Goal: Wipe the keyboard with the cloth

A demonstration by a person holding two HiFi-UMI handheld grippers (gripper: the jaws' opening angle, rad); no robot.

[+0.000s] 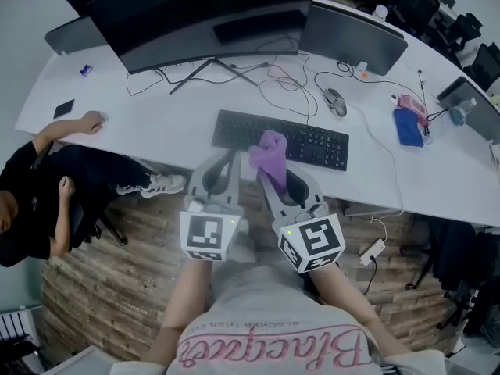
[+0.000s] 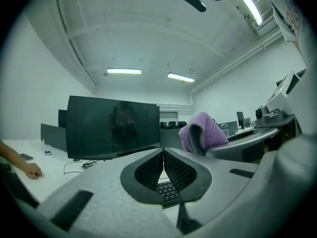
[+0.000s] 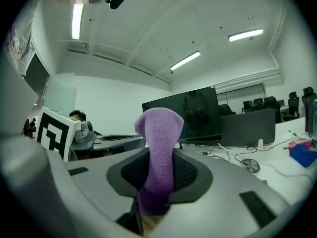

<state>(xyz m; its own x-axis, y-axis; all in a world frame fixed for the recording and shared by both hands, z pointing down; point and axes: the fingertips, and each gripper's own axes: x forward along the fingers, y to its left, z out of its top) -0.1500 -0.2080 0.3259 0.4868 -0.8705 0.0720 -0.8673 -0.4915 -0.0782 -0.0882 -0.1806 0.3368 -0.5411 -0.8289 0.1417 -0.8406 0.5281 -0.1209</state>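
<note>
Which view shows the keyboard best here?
The head view: the keyboard lies nearly whole on the white desk, only its middle hidden by the purple cloth in the right gripper. The left gripper view shows just a few keys between its jaws; the right gripper view shows none.

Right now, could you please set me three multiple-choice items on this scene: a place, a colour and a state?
1. The keyboard lies: A) on the floor; B) on the white desk, before the large monitor; C) on a chair.
2. The cloth in the right gripper is: A) purple; B) yellow; C) red.
3. The left gripper is: A) shut on the cloth; B) wide open; C) shut, empty.
1B: the head view shows it on the desk. 2A: both gripper views show purple. 3C: its pads meet with nothing between.
</note>
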